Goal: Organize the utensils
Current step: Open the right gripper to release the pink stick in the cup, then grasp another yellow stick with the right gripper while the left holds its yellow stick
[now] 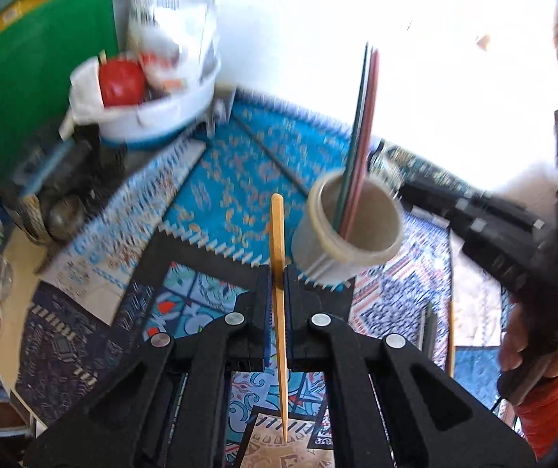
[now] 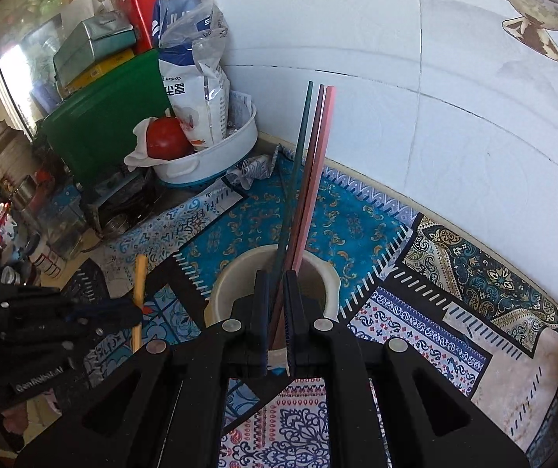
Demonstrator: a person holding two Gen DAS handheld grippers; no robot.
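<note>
My left gripper [image 1: 277, 277] is shut on a yellow chopstick [image 1: 277, 234], held upright above the patterned cloth, left of a cream cup [image 1: 351, 226]. The cup holds a green chopstick [image 1: 356, 136] and pink chopsticks [image 1: 368, 132]. In the right wrist view the cup [image 2: 236, 273] stands just ahead of my right gripper [image 2: 277, 284], whose fingers are nearly shut around the lower part of a dark red chopstick [image 2: 312, 163]; green [image 2: 298, 163] and pink [image 2: 319, 171] chopsticks stand beside it in the cup. The left gripper [image 2: 123, 312] with the yellow chopstick [image 2: 138, 284] shows at left.
A white basin [image 2: 208, 163] with a red tomato [image 2: 167, 138] and a plastic bag [image 2: 197, 89] stands at the back left by a green board [image 2: 103, 117]. Jars and boxes crowd the left edge. The white wall [image 2: 434, 97] runs behind the patchwork cloth [image 2: 454, 292].
</note>
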